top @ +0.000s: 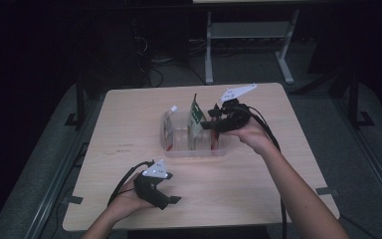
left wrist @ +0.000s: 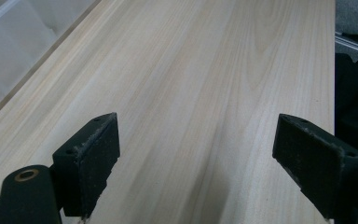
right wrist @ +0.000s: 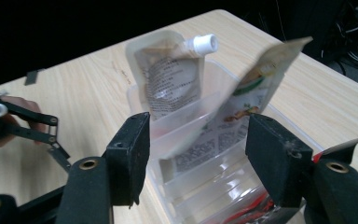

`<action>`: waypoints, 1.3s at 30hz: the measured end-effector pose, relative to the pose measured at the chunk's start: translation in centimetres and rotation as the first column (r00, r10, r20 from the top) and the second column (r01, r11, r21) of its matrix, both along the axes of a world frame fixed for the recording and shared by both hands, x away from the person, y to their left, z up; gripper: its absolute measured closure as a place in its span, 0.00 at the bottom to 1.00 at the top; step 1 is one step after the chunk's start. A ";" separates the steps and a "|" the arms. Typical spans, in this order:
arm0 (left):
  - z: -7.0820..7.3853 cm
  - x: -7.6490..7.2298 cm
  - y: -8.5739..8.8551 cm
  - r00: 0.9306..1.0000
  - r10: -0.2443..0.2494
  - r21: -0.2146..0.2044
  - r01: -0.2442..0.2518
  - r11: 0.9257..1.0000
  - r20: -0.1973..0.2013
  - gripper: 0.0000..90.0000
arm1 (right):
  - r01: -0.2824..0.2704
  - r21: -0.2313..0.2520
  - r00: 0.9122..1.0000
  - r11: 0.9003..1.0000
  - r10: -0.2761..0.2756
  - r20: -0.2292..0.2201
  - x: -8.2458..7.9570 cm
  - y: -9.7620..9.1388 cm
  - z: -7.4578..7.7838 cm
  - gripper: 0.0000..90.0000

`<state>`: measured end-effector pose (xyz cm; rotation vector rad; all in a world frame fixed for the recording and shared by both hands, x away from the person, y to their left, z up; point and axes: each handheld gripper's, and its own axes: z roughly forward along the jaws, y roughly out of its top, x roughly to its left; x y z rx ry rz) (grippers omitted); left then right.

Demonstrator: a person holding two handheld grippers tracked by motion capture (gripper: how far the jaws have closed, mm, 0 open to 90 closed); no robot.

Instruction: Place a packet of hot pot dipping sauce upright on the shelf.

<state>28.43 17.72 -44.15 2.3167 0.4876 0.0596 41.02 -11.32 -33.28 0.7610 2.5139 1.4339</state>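
Where the table's [top: 129, 124] far half begins, a clear plastic bin [top: 191, 149] with dividers holds a spouted pouch [right wrist: 170, 77] standing in its left slot, a green-printed pouch [right wrist: 242, 109] leaning in a middle slot, and a red packet [right wrist: 247, 214] low at its right end. Over that right end, the right gripper [right wrist: 193, 151] has parted jaws on either side of the leaning pouch, not pressing it. Near the table's front edge, the left gripper [left wrist: 196, 158] is spread wide over bare wood.

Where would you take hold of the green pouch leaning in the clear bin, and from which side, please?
I would grip the green pouch by its flat top edge, coming from above with the right gripper. It stands tilted in the clear bin, its lower part walled in by dividers, so only the top stands free. Set the open jaws across its thin faces.
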 end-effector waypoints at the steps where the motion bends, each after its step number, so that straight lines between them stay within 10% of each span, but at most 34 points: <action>1: 0.0 0.0 0.1 1.000 -0.003 0.005 0.003 1.000 0.005 0.16 | -0.003 0.004 1.000 1.000 0.003 0.003 -0.2 -0.1 0.1 0.44; 15: 0.2 0.1 0.2 1.000 0.009 -0.003 -0.009 1.000 0.007 0.16 | -0.073 0.007 0.997 0.997 0.073 0.023 -4.9 -0.9 -0.9 0.39; 39: -0.2 -0.1 0.0 1.000 -0.009 0.013 0.009 1.000 0.005 0.16 | -0.061 -0.122 0.998 0.991 0.059 -0.021 -10.0 -1.9 -8.8 0.26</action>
